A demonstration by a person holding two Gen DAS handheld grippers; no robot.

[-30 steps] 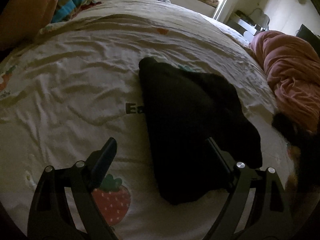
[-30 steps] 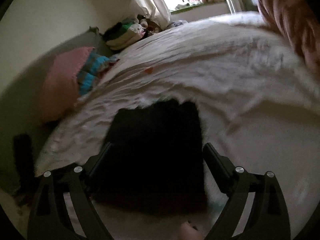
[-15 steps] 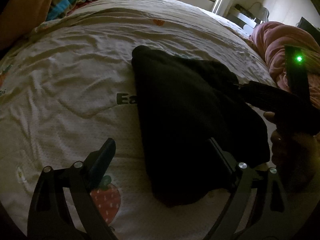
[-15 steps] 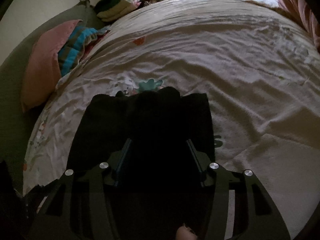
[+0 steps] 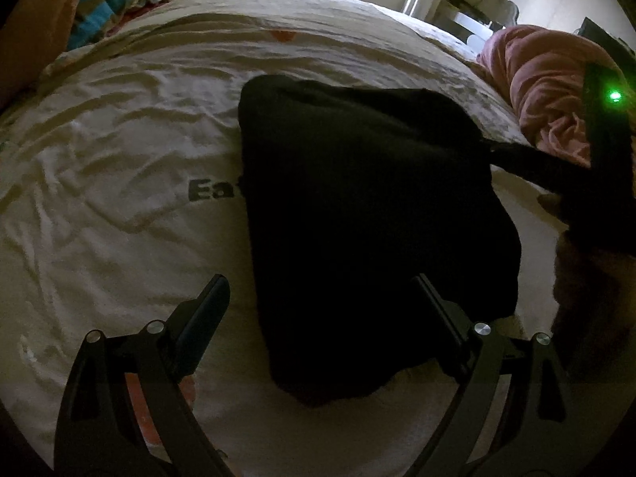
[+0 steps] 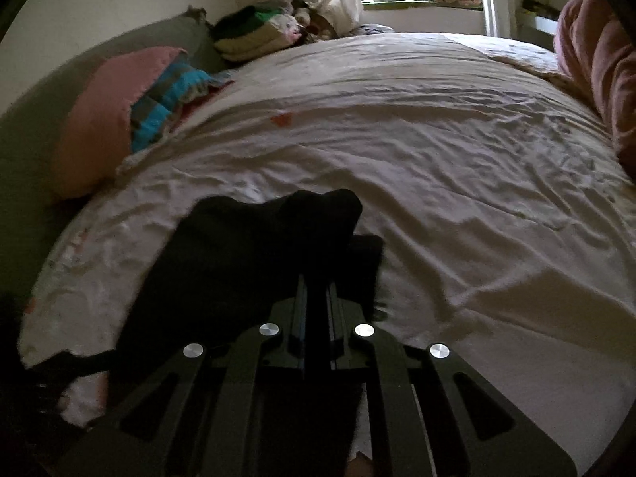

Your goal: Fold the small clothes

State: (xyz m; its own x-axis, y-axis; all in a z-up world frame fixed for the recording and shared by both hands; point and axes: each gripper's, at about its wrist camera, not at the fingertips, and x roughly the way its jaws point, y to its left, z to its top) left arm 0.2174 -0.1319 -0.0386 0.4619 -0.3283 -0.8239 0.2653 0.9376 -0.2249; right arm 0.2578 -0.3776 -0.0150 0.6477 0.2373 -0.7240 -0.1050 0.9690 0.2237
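A black garment (image 5: 357, 214) lies folded on the white printed bed sheet (image 5: 119, 159). My left gripper (image 5: 322, 290) is open, hovering low over the garment's near end, one finger over the sheet and one over the cloth. My right gripper (image 6: 316, 282) is shut on the black garment (image 6: 246, 262), pinching its right edge, which is bunched and raised at the jaws. In the left wrist view the right gripper (image 5: 493, 151) reaches in from the right, its body showing a green light.
A pink blanket (image 5: 548, 91) is heaped at the bed's right side. A pink pillow (image 6: 103, 119), a striped blue cloth (image 6: 167, 99) and stacked folded clothes (image 6: 254, 35) sit at the far left by the wall. A window lies beyond the bed.
My right gripper came down onto the garment, closed on its right edge and lifted it a little. My left gripper moved slightly closer and stayed open.
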